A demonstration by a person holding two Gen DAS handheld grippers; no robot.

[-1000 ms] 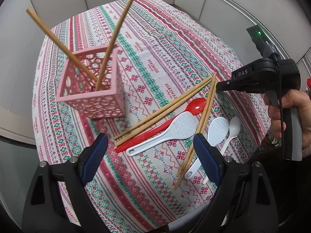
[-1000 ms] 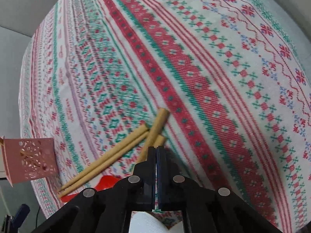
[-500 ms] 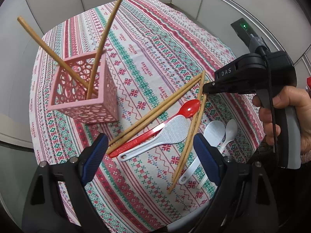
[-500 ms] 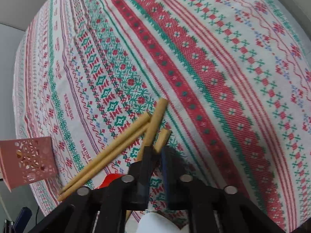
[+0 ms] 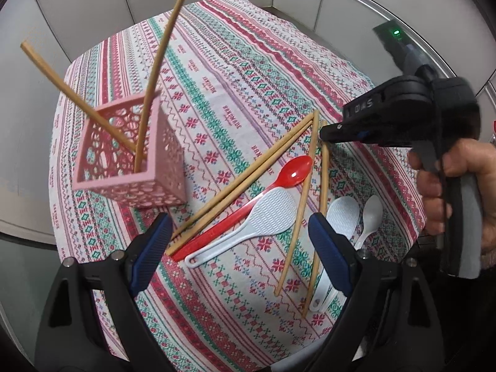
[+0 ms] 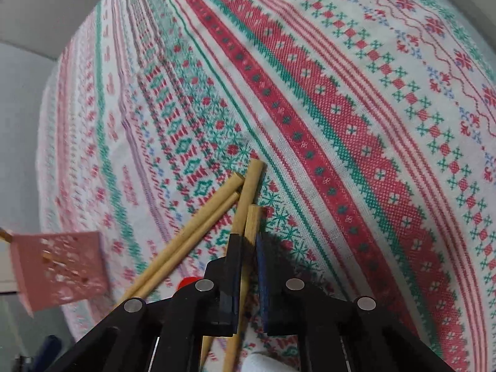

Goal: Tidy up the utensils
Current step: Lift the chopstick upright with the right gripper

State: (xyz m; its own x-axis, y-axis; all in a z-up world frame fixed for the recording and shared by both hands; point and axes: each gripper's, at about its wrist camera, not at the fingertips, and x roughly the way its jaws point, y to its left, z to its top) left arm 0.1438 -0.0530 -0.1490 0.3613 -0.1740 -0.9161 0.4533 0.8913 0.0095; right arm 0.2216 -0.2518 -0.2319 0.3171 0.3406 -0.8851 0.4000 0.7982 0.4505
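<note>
A table draped in a red, green and white patterned cloth [image 5: 235, 71] carries a pink lattice basket [image 5: 130, 167], four loose wooden chopsticks [image 5: 245, 179], a red spoon [image 5: 248, 204], a white rice paddle [image 5: 248, 226], a second white paddle [image 5: 342, 217] and a white spoon [image 5: 370, 214].

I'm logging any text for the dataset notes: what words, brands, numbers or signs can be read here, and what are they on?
"DAS": white letters on the black body of the right gripper, blurred in the left wrist view, so a tentative reading.
Small red words repeated in rows on the tablecloth: too small and blurred to read.
No text shows on the pink basket or the utensils.
</note>
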